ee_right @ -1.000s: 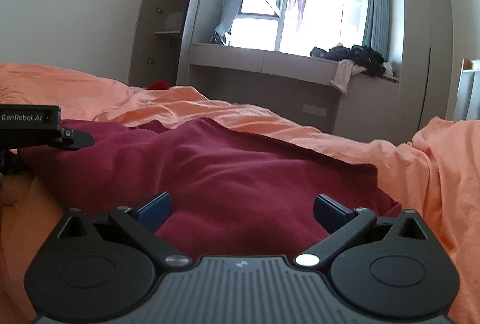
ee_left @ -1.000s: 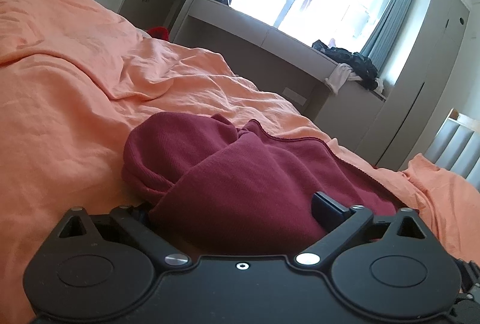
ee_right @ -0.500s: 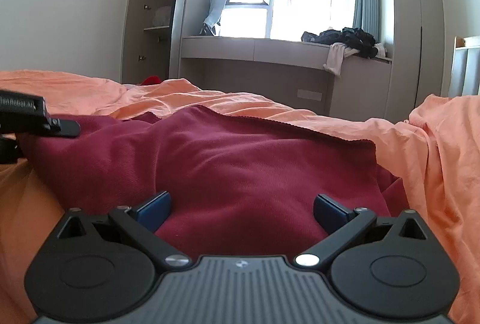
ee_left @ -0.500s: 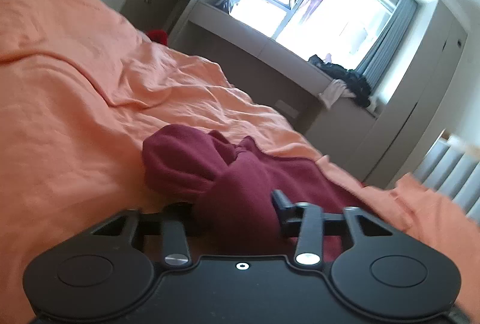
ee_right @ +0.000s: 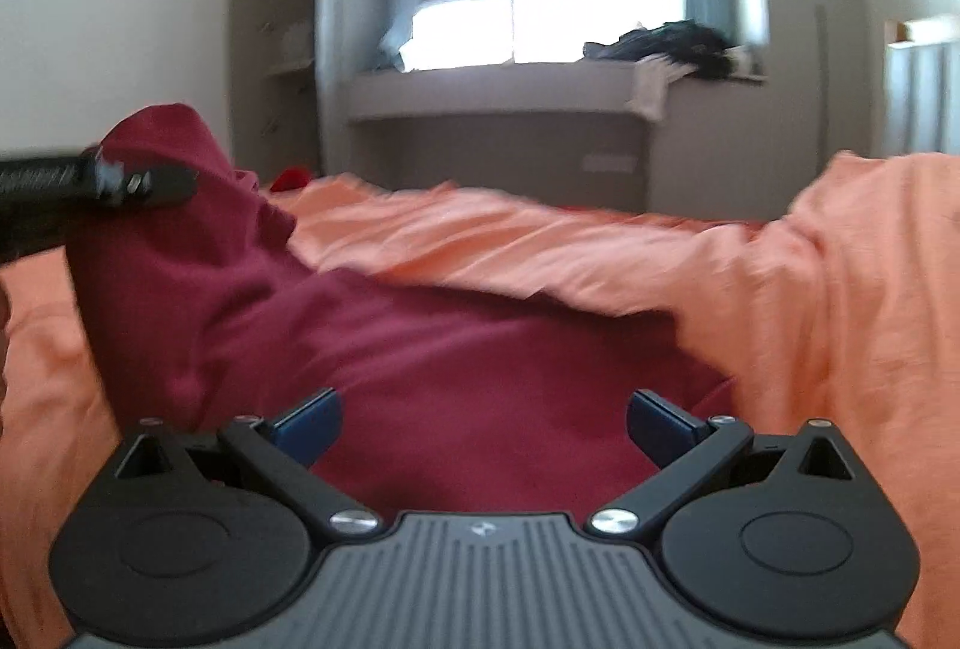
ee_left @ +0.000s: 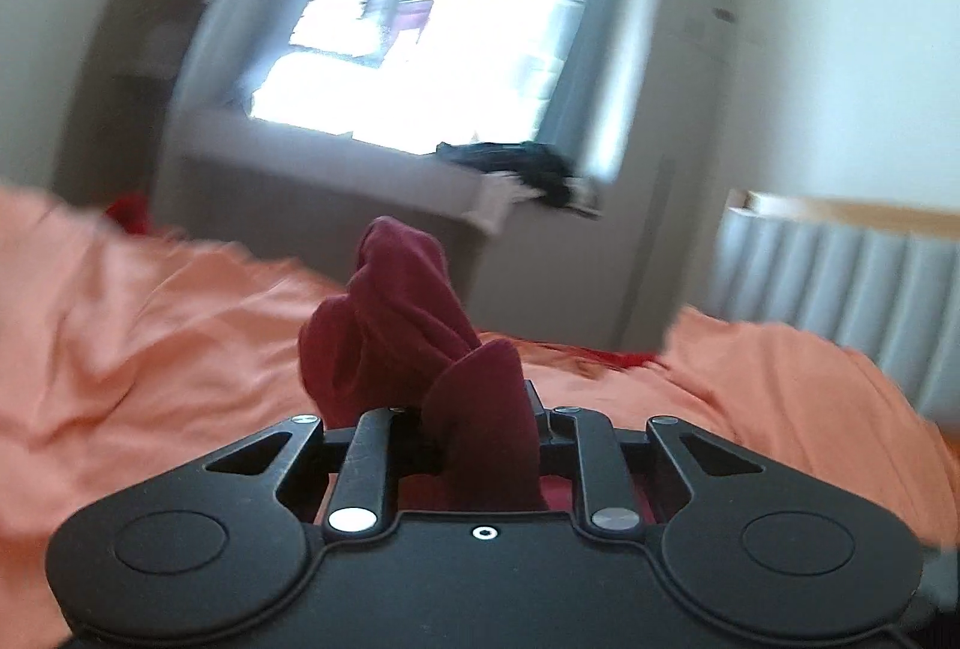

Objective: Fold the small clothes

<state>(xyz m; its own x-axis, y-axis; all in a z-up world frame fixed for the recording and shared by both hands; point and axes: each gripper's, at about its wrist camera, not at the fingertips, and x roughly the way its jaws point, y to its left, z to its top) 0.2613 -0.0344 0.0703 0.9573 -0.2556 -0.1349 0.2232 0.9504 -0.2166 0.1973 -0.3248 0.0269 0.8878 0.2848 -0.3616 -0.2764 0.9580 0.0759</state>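
A dark red garment [ee_right: 420,349] lies crumpled on the orange bedsheet [ee_right: 540,241]. My left gripper [ee_left: 474,406] is closing, its fingers pressing on a bunched corner of the garment [ee_left: 390,325], which stands raised above the sheet. In the right wrist view the left gripper's finger [ee_right: 150,184] reaches in from the left with the lifted red cloth hanging from it. My right gripper [ee_right: 483,415] is open, its blue pads [ee_right: 306,421] set wide apart just above the garment's near part; they do not press on it.
The orange sheet [ee_left: 150,337] is rumpled, with a raised fold at the right [ee_right: 870,259]. Beyond the bed are a window bench with a pile of dark clothes [ee_right: 678,42], an open wardrobe [ee_right: 276,48] and a grey slatted panel [ee_left: 840,277].
The left gripper's jaws went from wide open to nearly closed on the garment's corner and lifted it off the sheet. The right gripper rose slightly and stayed open.
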